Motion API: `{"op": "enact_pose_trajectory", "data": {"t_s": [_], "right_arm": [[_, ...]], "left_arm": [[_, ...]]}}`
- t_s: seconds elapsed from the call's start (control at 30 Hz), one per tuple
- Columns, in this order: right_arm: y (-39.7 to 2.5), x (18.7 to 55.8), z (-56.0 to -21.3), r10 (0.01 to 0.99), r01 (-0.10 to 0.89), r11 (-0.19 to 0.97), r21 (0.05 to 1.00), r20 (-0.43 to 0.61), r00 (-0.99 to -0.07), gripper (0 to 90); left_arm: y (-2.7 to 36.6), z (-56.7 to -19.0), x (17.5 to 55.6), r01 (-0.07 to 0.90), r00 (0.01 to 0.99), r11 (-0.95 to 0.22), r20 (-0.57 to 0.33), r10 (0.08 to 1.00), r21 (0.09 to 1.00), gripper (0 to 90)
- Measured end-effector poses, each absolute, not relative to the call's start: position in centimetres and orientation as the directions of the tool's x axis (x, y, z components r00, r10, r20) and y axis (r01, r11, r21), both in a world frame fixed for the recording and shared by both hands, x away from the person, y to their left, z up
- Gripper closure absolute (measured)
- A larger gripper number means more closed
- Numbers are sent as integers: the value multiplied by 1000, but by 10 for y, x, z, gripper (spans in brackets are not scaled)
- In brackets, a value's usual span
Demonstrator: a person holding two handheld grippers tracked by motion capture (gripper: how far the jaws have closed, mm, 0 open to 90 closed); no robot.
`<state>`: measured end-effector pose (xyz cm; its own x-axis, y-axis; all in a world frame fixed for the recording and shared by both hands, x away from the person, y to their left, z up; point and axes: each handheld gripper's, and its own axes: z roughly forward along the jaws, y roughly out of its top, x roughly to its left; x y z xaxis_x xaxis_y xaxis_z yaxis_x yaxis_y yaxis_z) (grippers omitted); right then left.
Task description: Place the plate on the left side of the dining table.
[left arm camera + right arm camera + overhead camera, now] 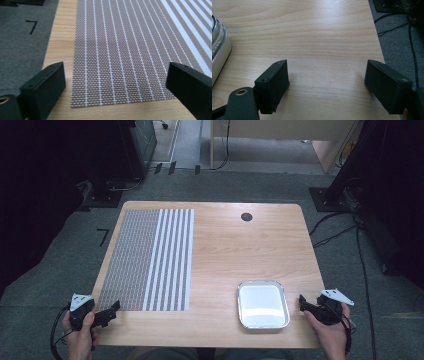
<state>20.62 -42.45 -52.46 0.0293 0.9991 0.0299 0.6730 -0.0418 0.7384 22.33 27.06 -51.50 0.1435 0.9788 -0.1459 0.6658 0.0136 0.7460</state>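
A woven placemat (pixel 146 260), brown mesh with white stripes on its right part, lies flat on the left half of the wooden table (pixel 225 240). A shiny metal tray (pixel 262 303) rests near the front right. My left gripper (pixel 114 309) hovers open at the mat's near left corner, and the mat (pixel 120 50) spreads out ahead of its jaws. My right gripper (pixel 303 303) is open just right of the tray, over bare wood; the tray's rim (pixel 218 50) shows at the left edge of the right gripper view. Nothing is between either pair of jaws.
A small dark round grommet (pixel 246 217) sits in the tabletop near the far edge. Grey carpet surrounds the table, with cables (pixel 350 235) on the floor to the right and a black mark (pixel 32 26) on the floor to the left.
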Motion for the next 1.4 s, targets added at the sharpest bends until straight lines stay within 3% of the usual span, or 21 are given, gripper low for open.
{"op": "enact_pose_trajectory", "data": {"t_s": [0.67,0.97,1.4], "right_arm": [[-425,196,-513,996,634,-91,768,56,74,237],[-417,187,-504,995,596,-100,796,88,50,298],[-407,181,-496,992,581,-115,806,119,32,333]], "left_arm": [[259,-509,222,647,124,19,-129,984,762,55],[215,-495,228,630,179,13,-161,971,776,56],[152,-481,236,614,276,-64,-138,951,787,56]]}}
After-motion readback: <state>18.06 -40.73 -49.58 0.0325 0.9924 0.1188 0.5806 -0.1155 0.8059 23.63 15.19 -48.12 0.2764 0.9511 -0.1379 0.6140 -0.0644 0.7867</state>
